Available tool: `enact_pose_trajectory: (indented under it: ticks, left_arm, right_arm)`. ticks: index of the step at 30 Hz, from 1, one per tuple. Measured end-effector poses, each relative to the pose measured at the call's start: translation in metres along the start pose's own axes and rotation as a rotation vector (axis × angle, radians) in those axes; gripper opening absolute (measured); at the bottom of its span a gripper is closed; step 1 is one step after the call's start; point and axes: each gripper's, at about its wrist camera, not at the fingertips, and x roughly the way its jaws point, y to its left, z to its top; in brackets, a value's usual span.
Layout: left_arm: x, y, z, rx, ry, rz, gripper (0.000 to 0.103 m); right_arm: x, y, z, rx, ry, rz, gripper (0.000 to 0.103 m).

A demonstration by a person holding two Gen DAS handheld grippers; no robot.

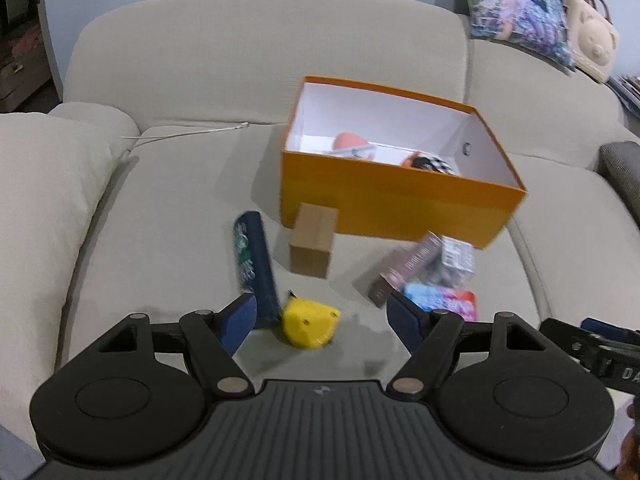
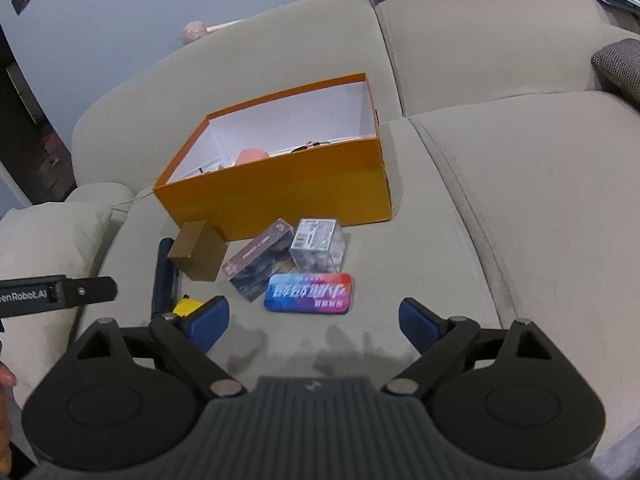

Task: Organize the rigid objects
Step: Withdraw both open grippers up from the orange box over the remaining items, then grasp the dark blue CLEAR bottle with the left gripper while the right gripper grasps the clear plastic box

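Yellow block (image 1: pixel 310 322) sits between the spread, empty left gripper (image 1: pixel 320 316): likely light, rigid, slick; grasp its flat sides. Right gripper (image 2: pixel 314 318) hangs spread, empty.

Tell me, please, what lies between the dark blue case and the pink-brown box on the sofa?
The small brown cardboard box stands between the dark blue case and the pink-brown box; the right wrist view shows this best.
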Motion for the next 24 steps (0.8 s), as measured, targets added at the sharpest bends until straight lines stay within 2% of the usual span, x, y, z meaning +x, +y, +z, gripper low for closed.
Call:
enact_pose_trajectory:
  ticks: [6, 12, 15, 17, 23, 24]
  left_arm:
    - [0.033, 0.026, 0.018, -0.02, 0.026, 0.015, 0.087]
    - [0.084, 0.041, 0.024, -0.038, 0.105, 0.046, 0.087]
    - [0.107, 0.045, 0.028, -0.074, 0.149, 0.04, 0.087]
    - [0.121, 0.044, 0.028, -0.074, 0.175, 0.063, 0.087]
    - [0.148, 0.048, 0.025, -0.098, 0.216, 0.085, 0.087]
    - [0.151, 0.05, 0.024, -0.104, 0.222, 0.084, 0.084]
  right_arm:
    - [0.026, 0.003, 0.026, -0.019, 0.014, -0.01, 0.094]
    - [0.049, -0.001, 0.045, 0.0, 0.028, -0.019, 0.094]
    - [0.055, 0.0, 0.05, 0.003, 0.027, -0.018, 0.095]
    - [0.058, 0.001, 0.052, 0.006, 0.028, -0.015, 0.095]
    - [0.07, 0.004, 0.053, 0.009, 0.034, -0.012, 0.095]
    - [0.071, 0.004, 0.053, 0.006, 0.032, -0.005, 0.096]
